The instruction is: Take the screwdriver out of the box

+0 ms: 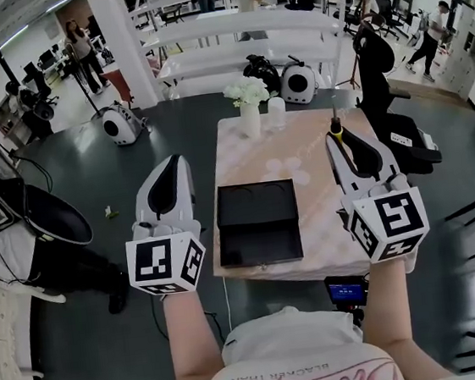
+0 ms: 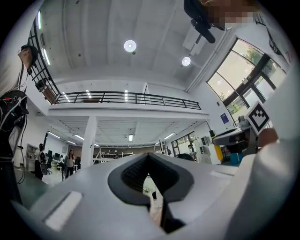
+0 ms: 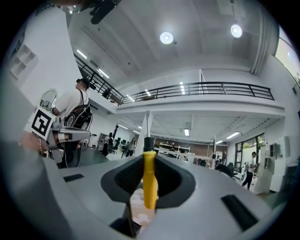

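Right gripper [image 3: 149, 158] clamped on screwdriver [image 3: 149, 183]: yellow handle between pads, shaft poking past fingertips. Already out of open box [image 1: 258, 223], which sits lower, left of fingers. Judged light, rigid, smooth plastic; may slip. Mid-handle hold suits. Left gripper [image 2: 148, 159]: fingers together, empty.

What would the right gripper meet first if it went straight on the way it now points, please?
Probably nothing near: the right gripper, shut on the screwdriver, points level above the table into open room, toward far shelves.
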